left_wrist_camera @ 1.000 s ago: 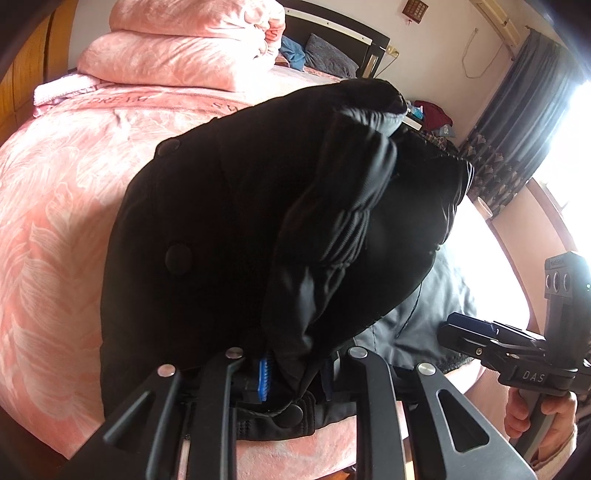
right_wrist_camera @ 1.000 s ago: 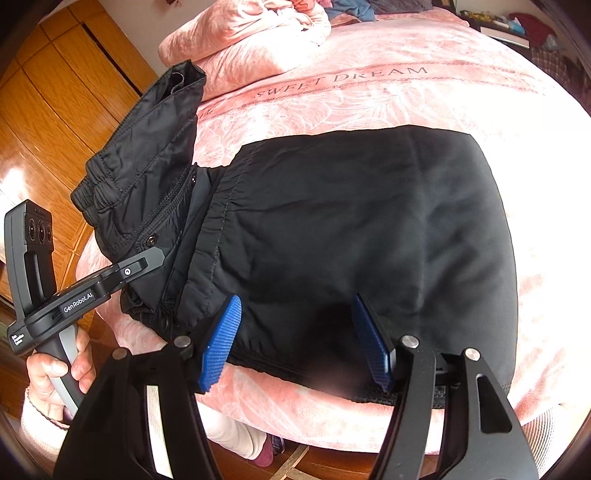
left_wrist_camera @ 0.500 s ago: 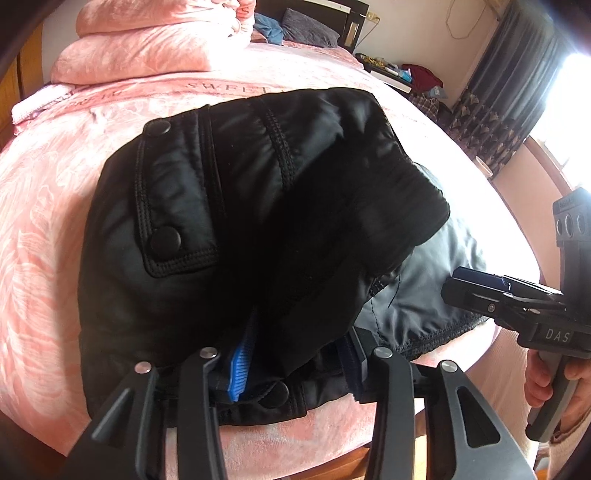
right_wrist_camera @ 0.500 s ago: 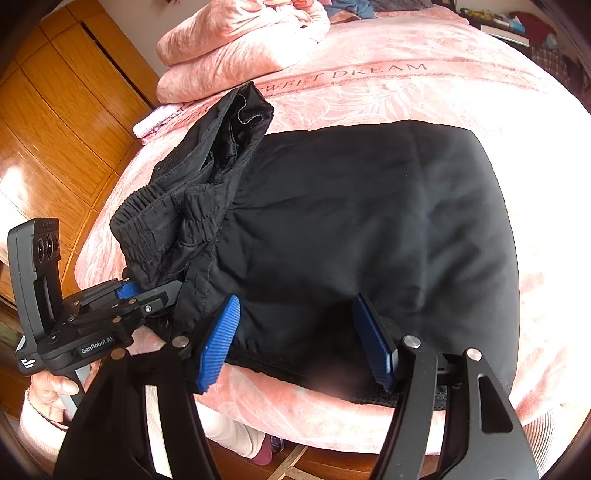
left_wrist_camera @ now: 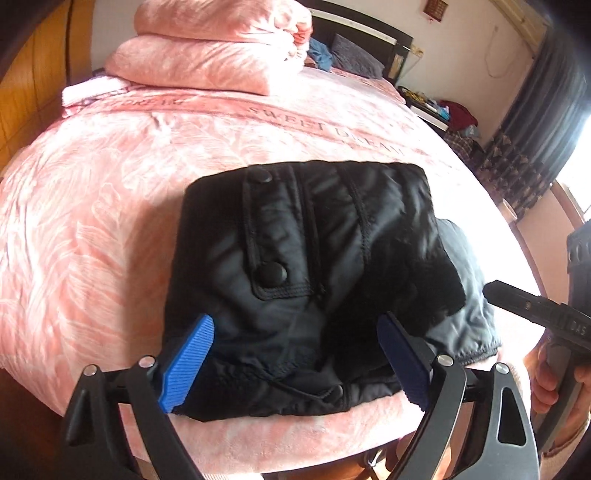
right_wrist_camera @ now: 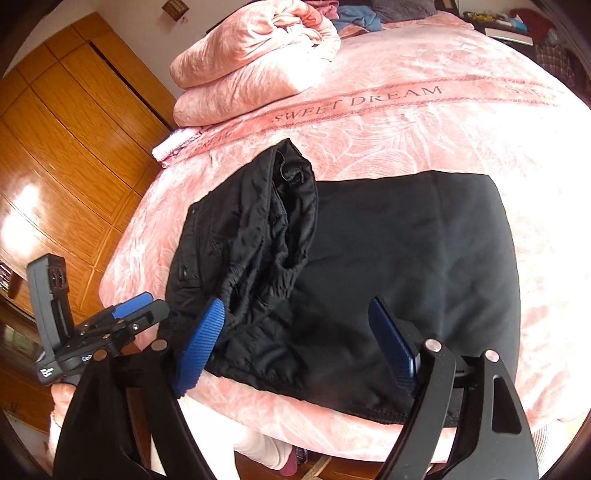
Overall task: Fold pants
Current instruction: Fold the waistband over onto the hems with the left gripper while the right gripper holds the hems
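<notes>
Bedroom, lit hard by daylight from a window [left_wrist_camera: 576,192] at the right, behind dark patterned curtains [left_wrist_camera: 517,162]. Pink bedspread [left_wrist_camera: 92,221] lettered "SWEET DREAM", folded pink quilt [left_wrist_camera: 218,48] stacked at the far end against a dark headboard [left_wrist_camera: 369,33]. Glossy orange wooden wardrobe [right_wrist_camera: 55,147] along the left. Pale walls [left_wrist_camera: 461,44], cluttered side table [left_wrist_camera: 436,107]

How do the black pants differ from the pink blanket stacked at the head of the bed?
The black pants are dark and shiny; the folded pink blanket is pale and plush. The pants lie low near the bed's front edge, one part bunched up; the blanket sits in a thick, tall stack farther back. Both rest on the pink bedspread.
</notes>
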The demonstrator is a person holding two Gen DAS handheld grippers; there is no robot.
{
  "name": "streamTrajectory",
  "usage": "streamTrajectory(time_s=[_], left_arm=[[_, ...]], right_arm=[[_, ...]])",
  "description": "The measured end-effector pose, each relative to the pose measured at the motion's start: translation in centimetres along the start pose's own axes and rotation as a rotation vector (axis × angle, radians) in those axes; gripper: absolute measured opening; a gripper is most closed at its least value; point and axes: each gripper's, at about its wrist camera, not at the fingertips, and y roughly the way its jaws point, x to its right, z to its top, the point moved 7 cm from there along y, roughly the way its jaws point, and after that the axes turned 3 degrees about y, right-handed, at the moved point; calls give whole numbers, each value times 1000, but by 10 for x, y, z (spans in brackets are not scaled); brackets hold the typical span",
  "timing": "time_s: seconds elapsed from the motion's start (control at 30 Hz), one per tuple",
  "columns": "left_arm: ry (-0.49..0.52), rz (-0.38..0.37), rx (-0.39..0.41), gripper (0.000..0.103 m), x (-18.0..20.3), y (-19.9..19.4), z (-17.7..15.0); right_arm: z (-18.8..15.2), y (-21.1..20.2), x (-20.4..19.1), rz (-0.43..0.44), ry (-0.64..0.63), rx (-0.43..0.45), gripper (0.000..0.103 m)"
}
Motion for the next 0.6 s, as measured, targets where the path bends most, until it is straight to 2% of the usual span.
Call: streamTrajectory(time_s=[0.03, 0.13, 0.3, 0.43, 0.5, 0.57, 0.6], left_arm=[[-30, 20, -11, 91, -7, 3, 5], [-67, 71, -42, 91, -27, 12, 4], [-35, 110, -54, 91, -24, 23, 1], [-17, 119, -62, 91, -21, 27, -6], [-22, 121, -65, 91, -23, 26, -9], [-35, 123, -64, 91, -27, 26, -10], [-42, 122, -62, 91, -28, 25, -10]], right_arm=[[4, 3, -2, 10, 8, -7, 87], [11, 15, -7, 17, 23, -33, 87], [13, 40, -15, 37, 30, -88, 87], [10, 56, -20, 25, 7, -114, 73], [8, 62, -21, 35, 0, -117, 61], [8, 65, -21, 34, -2, -109, 42], [9, 65, -21, 27, -18, -105, 39]])
